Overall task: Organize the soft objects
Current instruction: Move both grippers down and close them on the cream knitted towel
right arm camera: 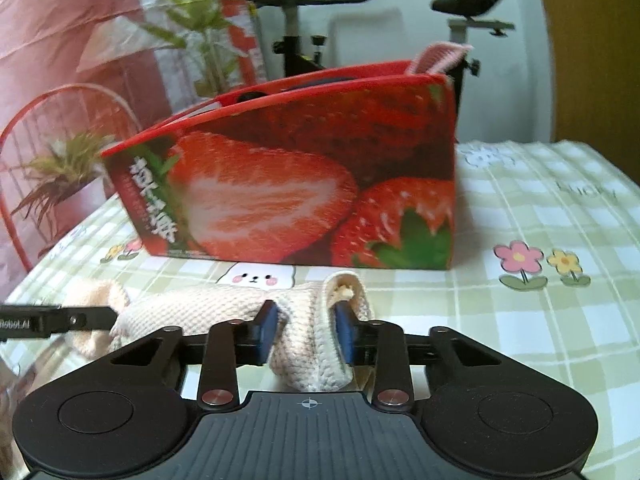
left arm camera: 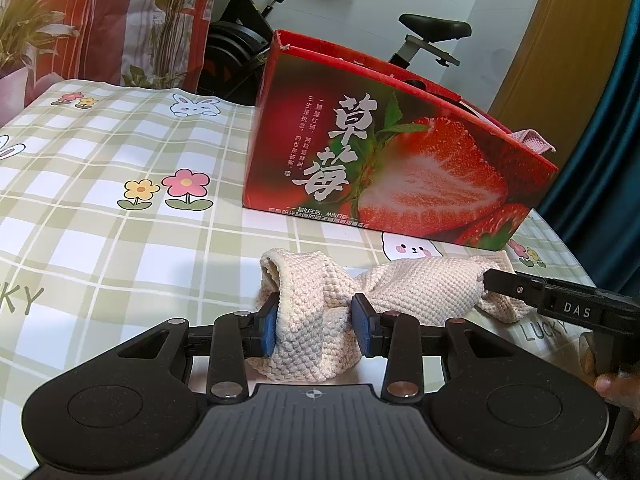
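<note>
The cream knit cloth (left arm camera: 420,292) lies crumpled on the desk (left arm camera: 120,220) just in front of the strawberry box (left arm camera: 400,168). The left gripper (left arm camera: 316,326) has its jaws pinching one bunched end of the cloth; the right gripper (right arm camera: 306,330) has its jaws pinching the other end, a rolled hem. The cloth looks light, limp and stretchy, so it will likely sag between the two grips. Its coarse weave should resist slipping. Thick folds near each end seem the surest places to hold.
</note>
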Action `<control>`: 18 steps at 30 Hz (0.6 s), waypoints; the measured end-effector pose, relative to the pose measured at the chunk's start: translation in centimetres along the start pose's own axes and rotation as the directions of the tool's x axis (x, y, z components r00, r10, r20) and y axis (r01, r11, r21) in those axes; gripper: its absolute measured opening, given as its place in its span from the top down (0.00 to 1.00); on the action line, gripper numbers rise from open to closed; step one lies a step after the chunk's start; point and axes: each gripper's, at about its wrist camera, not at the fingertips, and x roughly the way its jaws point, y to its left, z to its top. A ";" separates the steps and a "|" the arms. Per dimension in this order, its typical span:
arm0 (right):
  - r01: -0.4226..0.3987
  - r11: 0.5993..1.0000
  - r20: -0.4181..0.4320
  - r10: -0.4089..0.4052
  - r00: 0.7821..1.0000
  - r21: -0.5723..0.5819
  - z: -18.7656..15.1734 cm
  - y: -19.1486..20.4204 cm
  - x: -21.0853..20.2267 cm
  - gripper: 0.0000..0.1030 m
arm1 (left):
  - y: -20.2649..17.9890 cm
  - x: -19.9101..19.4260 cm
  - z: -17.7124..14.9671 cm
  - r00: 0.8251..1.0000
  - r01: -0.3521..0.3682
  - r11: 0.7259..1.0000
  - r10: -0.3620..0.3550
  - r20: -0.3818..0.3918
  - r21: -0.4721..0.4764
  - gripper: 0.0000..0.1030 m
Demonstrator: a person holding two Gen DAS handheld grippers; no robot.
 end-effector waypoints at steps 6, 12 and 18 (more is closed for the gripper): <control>-0.021 0.994 -0.011 0.020 1.000 -0.103 -0.1 1.6 -0.1 0.77 | 0.0 0.0 0.0 1.000 -0.001 1.000 0.001 0.001 0.000 0.61; -0.029 0.990 -0.016 0.027 1.000 -0.140 -0.1 2.0 -0.1 0.77 | 0.0 0.0 0.0 1.000 -0.001 1.000 0.001 0.001 0.000 0.61; -0.032 0.990 -0.017 0.029 0.999 -0.138 -0.1 1.8 -0.2 0.77 | -0.1 -0.1 0.0 1.000 -0.003 1.000 0.003 -0.004 -0.006 0.61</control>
